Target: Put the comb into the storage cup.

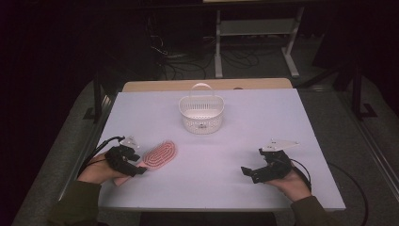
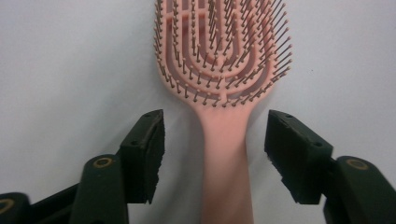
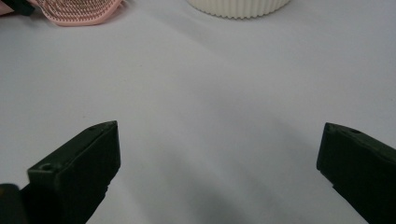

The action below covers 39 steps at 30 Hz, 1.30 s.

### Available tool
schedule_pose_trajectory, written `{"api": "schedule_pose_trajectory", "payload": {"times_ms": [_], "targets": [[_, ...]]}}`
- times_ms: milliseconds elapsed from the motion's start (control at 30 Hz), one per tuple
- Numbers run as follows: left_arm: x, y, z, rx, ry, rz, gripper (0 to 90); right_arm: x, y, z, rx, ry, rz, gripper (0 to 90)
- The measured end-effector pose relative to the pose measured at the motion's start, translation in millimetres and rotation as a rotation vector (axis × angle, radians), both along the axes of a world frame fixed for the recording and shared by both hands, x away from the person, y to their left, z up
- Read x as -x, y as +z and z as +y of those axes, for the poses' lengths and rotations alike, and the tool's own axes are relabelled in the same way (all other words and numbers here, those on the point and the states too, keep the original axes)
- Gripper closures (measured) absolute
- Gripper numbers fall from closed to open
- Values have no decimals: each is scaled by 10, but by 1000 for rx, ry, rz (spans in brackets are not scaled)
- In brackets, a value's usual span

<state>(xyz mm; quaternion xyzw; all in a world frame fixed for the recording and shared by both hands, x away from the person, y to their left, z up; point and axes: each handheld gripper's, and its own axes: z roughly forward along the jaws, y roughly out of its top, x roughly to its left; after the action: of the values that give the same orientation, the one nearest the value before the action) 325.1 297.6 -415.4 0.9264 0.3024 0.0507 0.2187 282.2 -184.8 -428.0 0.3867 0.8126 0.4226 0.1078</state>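
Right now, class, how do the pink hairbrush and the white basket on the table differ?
The hairbrush lies flat with bristles up; the basket stands upright with its handle raised. The hairbrush is pink and sits near the table's front left; the basket is white and sits at the middle, farther back. The left gripper straddles the hairbrush's handle without touching it; the basket stands alone. Both rest on the table.

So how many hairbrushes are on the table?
1. The pink hairbrush lies at the table's near left, bristles up, its handle between the open jaws of the left gripper, which do not touch it. I can't see into the white basket, so another could hide there.
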Motion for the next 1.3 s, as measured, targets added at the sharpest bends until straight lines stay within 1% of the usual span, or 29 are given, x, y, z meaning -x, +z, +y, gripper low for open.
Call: {"api": "schedule_pose_trajectory", "payload": {"times_ms": [100,300,367,633,700,733,900,1100,1200,1300], "targets": [[-3,-3,-3,3,6,5,423,0,0,1,0,0,2,0],[0,-2,-26,-1,-6,11,476,-1,-1,2,0,0,2,0],[-3,-10,-37,-13,-6,13,493,-1,-1,2,-1,-1,3,0],[-1,-31,-71,-19,-18,21,556,-2,-2,1,0,1,2,0],[0,-38,-81,-27,-22,25,570,-2,0,-1,-1,0,0,0],[3,-41,-94,-40,-28,22,572,-2,0,-1,-1,0,0,0],[7,-41,-117,-65,-25,10,596,-1,-1,2,1,1,2,0],[12,-42,-132,-75,-18,5,606,-1,-1,4,2,1,3,0],[10,-39,-133,-80,-17,3,637,-1,-2,6,3,2,2,0],[8,-39,-134,-81,-15,4,647,-1,-2,5,2,1,2,0]]}}
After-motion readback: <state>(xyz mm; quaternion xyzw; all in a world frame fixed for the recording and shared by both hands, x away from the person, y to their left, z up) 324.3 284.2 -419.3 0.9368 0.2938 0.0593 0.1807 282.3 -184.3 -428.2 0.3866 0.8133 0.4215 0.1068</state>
